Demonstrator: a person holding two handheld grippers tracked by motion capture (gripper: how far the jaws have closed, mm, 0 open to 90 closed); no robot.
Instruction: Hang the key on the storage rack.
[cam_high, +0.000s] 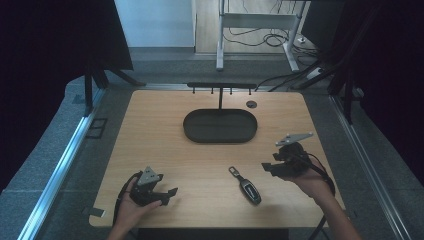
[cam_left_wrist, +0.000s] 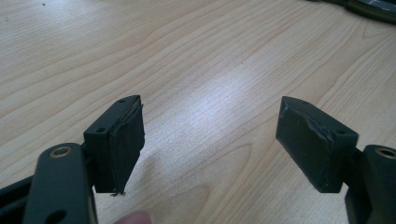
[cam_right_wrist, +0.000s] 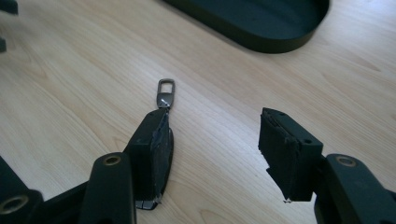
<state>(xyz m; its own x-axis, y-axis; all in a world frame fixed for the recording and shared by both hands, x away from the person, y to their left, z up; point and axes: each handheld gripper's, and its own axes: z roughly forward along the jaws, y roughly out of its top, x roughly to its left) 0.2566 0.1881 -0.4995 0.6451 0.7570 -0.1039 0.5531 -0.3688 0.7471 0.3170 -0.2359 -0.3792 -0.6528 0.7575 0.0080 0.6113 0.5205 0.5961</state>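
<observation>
Behind the left jaw in the right gripper view, most of the black key fob (cam_right_wrist: 163, 154) is hidden, so that just its edge, its lower tip and its small metal clasp (cam_right_wrist: 166, 91) come out from under it; what is printed on its face is too small to make out in the high view. It lies flat on the pale wood bench (cam_high: 165, 145), near the front edge and a little right of centre, between the two hands, with the clasp end turned toward the far side. A shallow black oval tray (cam_high: 192, 131) sits further back in the middle, cut off at the top of the right gripper view, and a thin black rack with pegs (cam_high: 220, 86) stands behind it. Grey floor, a metal rail and loose cables surround the bench, and dark curtains close off both sides. The left hand-held gripper (cam_high: 167, 195) rests low at the front left with its jaws spread wide over bare wood. The right hand-held gripper (cam_high: 270, 167) is held just right of the fob, jaws likewise apart and gripping nothing.
</observation>
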